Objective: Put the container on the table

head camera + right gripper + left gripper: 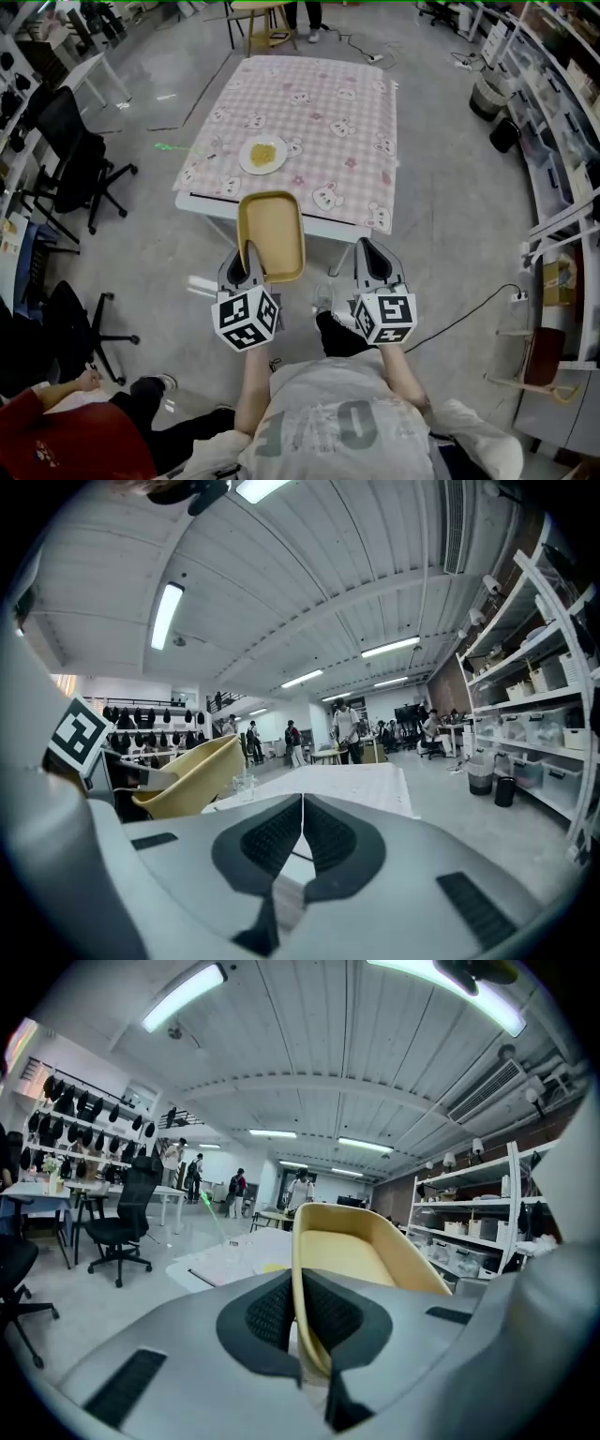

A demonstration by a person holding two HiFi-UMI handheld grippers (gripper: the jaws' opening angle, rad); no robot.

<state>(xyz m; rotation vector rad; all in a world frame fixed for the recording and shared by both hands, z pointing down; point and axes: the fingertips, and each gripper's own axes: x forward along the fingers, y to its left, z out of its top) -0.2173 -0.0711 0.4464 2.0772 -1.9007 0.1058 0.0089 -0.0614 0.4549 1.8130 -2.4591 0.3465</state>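
A yellow oblong container (272, 234) hangs in the air at the near edge of the table (347, 112), which has a pink checked cloth with a rabbit print. My left gripper (246, 262) is shut on the container's near rim. In the left gripper view the rim runs between the dark pads of the left gripper (298, 1312), and the container (352, 1251) stretches away from them. My right gripper (372, 255) is level with it to the right, shut and empty. In the right gripper view the right gripper (302, 808) has its pads together, and the container (187, 775) shows at the left.
A white plate with yellow food (263, 155) lies on the near left part of the cloth. A clear glass (244, 785) stands on the table. Black office chairs (80, 155) are at the left, shelves (553, 112) at the right, and a person in red (56, 441) at the lower left.
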